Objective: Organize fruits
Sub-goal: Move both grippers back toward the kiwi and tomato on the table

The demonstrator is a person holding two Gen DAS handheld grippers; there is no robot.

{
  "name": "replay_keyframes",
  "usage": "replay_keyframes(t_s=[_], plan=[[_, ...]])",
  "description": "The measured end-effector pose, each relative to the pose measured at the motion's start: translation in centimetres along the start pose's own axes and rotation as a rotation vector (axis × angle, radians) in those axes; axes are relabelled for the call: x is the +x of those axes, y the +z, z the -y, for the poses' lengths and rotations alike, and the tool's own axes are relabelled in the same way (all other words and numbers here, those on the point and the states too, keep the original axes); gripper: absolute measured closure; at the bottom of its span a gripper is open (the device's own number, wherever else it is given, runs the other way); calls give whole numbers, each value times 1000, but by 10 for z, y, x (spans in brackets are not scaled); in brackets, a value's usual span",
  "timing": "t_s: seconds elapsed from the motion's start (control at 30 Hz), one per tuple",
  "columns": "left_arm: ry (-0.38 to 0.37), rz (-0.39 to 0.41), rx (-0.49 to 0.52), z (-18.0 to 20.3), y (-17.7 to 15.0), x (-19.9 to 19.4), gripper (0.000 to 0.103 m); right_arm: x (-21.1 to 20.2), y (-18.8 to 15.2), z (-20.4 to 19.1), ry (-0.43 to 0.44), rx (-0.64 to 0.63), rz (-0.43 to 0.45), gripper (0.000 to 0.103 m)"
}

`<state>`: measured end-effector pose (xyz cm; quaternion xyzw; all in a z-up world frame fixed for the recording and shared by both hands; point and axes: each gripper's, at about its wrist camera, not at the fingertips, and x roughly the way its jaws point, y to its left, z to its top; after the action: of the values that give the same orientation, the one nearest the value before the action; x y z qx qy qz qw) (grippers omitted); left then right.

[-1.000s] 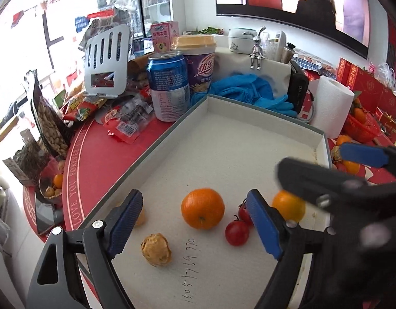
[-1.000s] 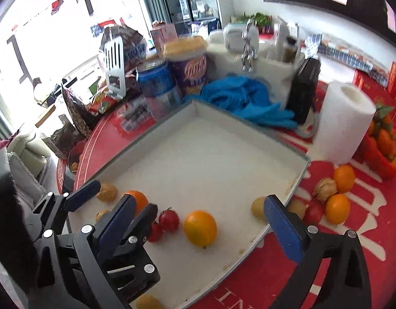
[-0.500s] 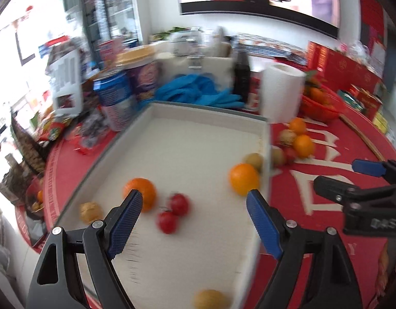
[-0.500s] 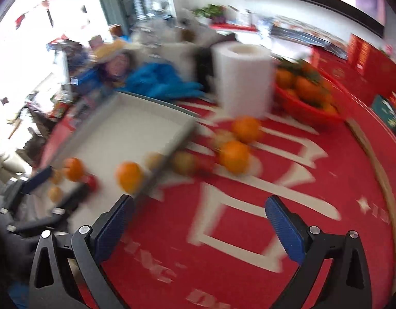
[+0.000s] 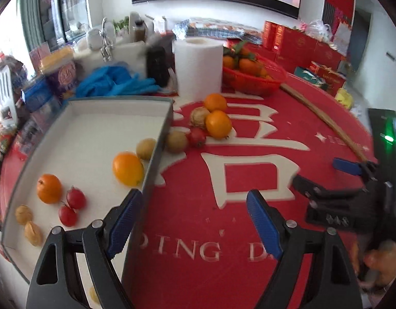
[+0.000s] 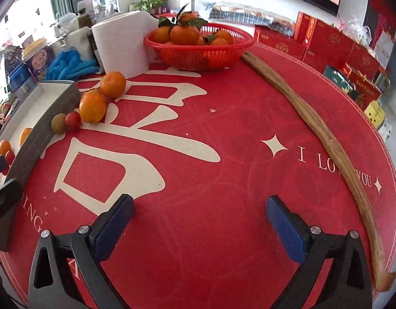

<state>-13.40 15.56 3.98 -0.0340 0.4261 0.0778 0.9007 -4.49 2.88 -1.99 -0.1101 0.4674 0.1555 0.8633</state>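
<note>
A shallow white tray (image 5: 159, 139) on the red table holds two oranges (image 5: 128, 168), two small red tomatoes (image 5: 75, 197), a kiwi (image 5: 145, 148) and brown walnut-like pieces (image 5: 23, 214). Outside its right rim lie two oranges (image 5: 218, 124), a kiwi (image 5: 176, 141), a tomato (image 5: 197, 137) and a papery brown fruit (image 5: 199, 117); the same cluster (image 6: 92, 106) shows in the right wrist view. My left gripper (image 5: 190, 221) is open and empty over the tray's near corner. My right gripper (image 6: 199, 221) is open and empty over bare tablecloth, also seen from the left wrist view (image 5: 352, 180).
A red basket of tangerines (image 6: 198, 49) and a paper towel roll (image 6: 120, 43) stand at the back. A long wooden stick (image 6: 326, 139) lies along the right. Blue gloves (image 5: 113, 82), cans and snack packets crowd the back left. Red boxes (image 6: 326, 41) line the far edge.
Both grippers pulled back and swung right, away from the tray. The left was over the tray fruit; it is at the tray's corner. The right looks over open tablecloth.
</note>
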Motion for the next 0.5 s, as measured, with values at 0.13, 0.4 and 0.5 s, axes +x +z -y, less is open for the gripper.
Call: replay_keyframes(t_s=[0.13, 0.4, 0.5], plan=[[5, -58, -1, 14, 7, 19, 17, 1, 1, 0, 4, -4, 5, 0], [66, -95, -81, 15, 14, 51, 19, -2, -5, 7, 20, -25, -3, 0], [72, -78, -96, 21, 25, 64, 19, -5, -10, 17, 23, -25, 0, 0]])
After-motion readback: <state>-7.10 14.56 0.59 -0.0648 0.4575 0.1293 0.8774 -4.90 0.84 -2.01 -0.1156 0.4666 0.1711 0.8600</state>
